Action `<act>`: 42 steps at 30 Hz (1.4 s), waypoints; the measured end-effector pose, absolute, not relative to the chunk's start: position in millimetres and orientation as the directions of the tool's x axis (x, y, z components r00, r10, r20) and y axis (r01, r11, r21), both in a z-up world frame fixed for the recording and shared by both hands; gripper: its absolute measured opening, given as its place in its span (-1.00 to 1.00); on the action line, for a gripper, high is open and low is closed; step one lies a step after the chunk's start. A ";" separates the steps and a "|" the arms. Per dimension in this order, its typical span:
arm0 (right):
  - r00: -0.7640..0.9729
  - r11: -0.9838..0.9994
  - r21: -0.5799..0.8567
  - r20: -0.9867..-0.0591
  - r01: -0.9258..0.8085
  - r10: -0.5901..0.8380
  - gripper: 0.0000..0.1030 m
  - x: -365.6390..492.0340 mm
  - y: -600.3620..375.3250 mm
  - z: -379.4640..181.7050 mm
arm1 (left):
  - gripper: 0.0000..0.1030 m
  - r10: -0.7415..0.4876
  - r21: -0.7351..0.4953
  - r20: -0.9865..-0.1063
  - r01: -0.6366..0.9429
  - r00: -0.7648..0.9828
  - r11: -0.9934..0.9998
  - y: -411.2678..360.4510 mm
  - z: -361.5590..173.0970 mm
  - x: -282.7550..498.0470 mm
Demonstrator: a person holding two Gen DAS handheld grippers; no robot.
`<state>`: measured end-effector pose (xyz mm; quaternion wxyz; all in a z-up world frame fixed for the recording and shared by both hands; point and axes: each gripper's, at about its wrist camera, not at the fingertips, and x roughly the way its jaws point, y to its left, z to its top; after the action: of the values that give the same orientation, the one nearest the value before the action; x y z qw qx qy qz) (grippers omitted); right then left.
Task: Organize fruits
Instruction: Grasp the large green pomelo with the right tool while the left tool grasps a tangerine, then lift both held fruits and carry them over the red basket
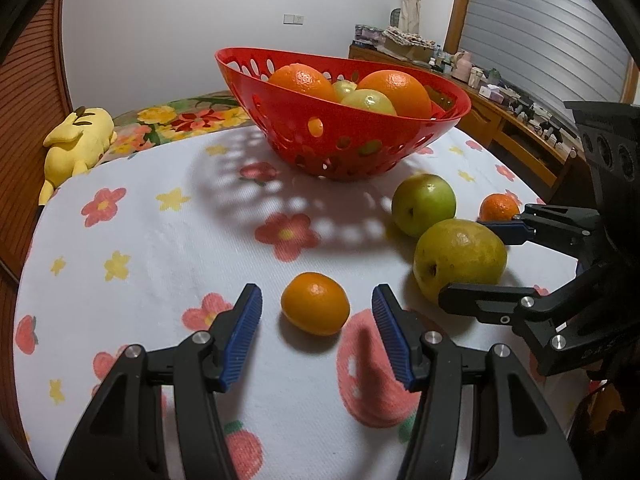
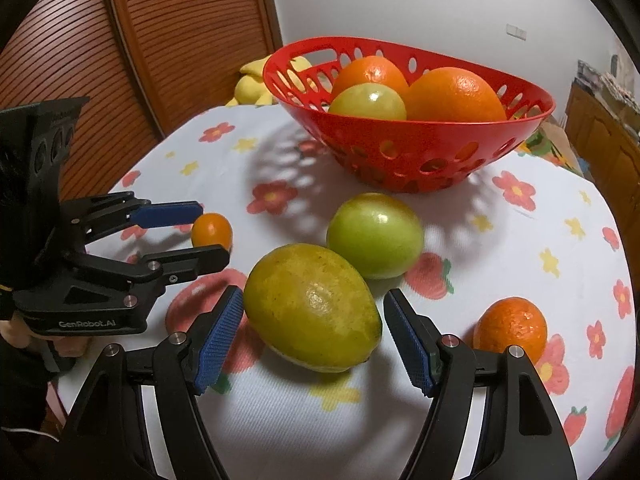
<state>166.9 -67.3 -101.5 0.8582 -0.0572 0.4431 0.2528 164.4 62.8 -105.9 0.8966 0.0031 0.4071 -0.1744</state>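
Note:
A red perforated basket (image 1: 280, 120) (image 2: 420, 132) stands at the back of the table with two oranges and pale green fruit in it. My left gripper (image 1: 316, 292) (image 2: 214, 234) is open around a small orange (image 1: 315, 303) (image 2: 212, 230) on the cloth, with a gap on each side. My right gripper (image 2: 314, 294) (image 1: 464, 262) is open astride a large yellow-green fruit (image 2: 312, 308) (image 1: 460, 260). Its pads are very close to that fruit without pressing it. A green apple (image 1: 424, 204) (image 2: 376, 236) lies just behind. A mandarin (image 2: 510, 330) (image 1: 498, 208) lies to the right.
The floral cloth (image 1: 160, 240) covers a rounded table. A yellow plush toy (image 1: 80, 136) (image 2: 252, 84) lies at its far left edge. A slatted wooden door (image 2: 160, 40) stands behind, and a cluttered wooden sideboard (image 1: 500, 96) runs along the right wall.

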 end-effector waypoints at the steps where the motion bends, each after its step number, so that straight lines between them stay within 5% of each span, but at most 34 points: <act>1: 0.478 0.866 0.127 -0.790 -0.484 0.383 0.44 167.1 -67.6 -101.5 | 0.11 -0.309 -0.135 -0.731 0.314 0.608 0.940 62.8 -105.9 164.2; 8: 0.464 0.862 0.133 -0.797 -0.490 0.386 0.44 168.3 -65.6 -104.1 | -0.06 -0.311 -0.136 -0.734 0.318 0.604 0.938 62.1 -106.4 164.0; 19: 0.460 0.862 0.137 -0.799 -0.488 0.388 0.42 167.6 -64.8 -105.9 | -0.08 -0.299 -0.133 -0.750 0.307 0.590 0.942 62.3 -110.0 166.4; 23: 0.455 0.859 0.144 -0.799 -0.491 0.394 0.33 167.1 -66.0 -105.9 | -0.34 -0.298 -0.128 -0.755 0.314 0.584 0.941 60.2 -110.6 166.7; 42: 0.508 0.854 0.175 -0.739 -0.490 0.443 0.31 159.3 -86.2 -69.3 | -0.36 -0.315 -0.153 -0.695 0.296 0.646 0.943 63.7 -87.5 161.4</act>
<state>159.3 -86.2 -69.3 0.8678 -0.0283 0.4171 0.2687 161.4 63.7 -87.5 0.9072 -0.0128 0.3854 -0.1684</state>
